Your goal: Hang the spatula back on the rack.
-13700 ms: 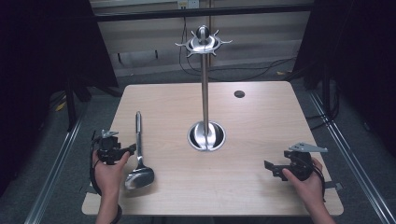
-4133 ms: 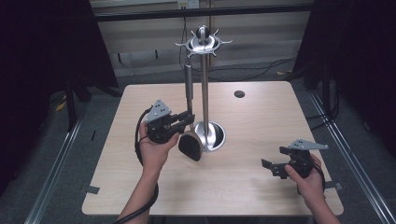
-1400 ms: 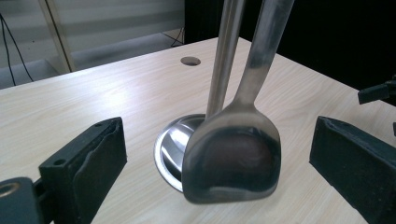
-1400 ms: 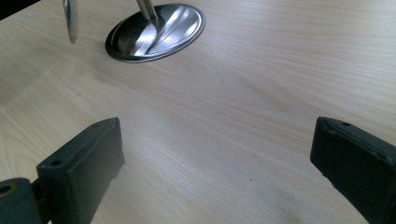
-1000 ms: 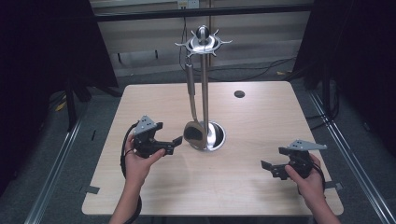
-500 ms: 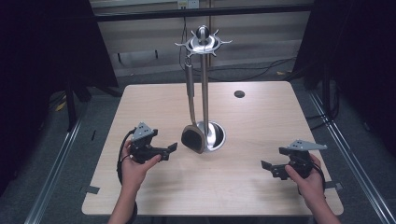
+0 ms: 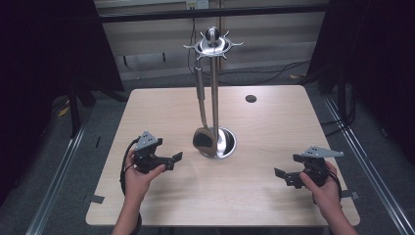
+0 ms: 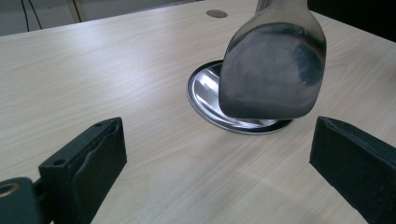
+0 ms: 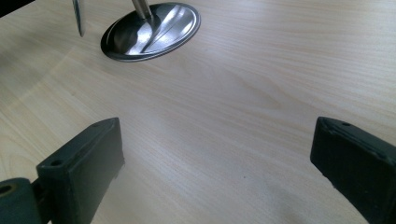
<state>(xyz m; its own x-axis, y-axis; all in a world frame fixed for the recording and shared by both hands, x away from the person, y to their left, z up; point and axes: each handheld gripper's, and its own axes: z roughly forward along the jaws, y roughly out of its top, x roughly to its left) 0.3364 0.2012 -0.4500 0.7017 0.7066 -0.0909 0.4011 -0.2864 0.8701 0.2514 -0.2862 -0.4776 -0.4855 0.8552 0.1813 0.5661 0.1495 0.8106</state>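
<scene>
A steel ladle hangs by its handle from a hook on the utensil stand, its bowl just above the stand's round base. My left gripper is open, low over the table to the left of the ladle bowl, nothing between its jaws. In the left gripper view the bowl hangs ahead of the open jaws, apart from them. My right gripper rests open near the table's front right, empty. The base lies far ahead of it.
The wooden table has a small dark round hole at the back right. Pieces of tape sit at the front edges. Metal rails run along the floor on both sides. Cables lie on the floor behind.
The ladle went from lying on the table to hanging on the stand. My left gripper let it go and has drawn back toward the front left, open. The right gripper has stayed put.
</scene>
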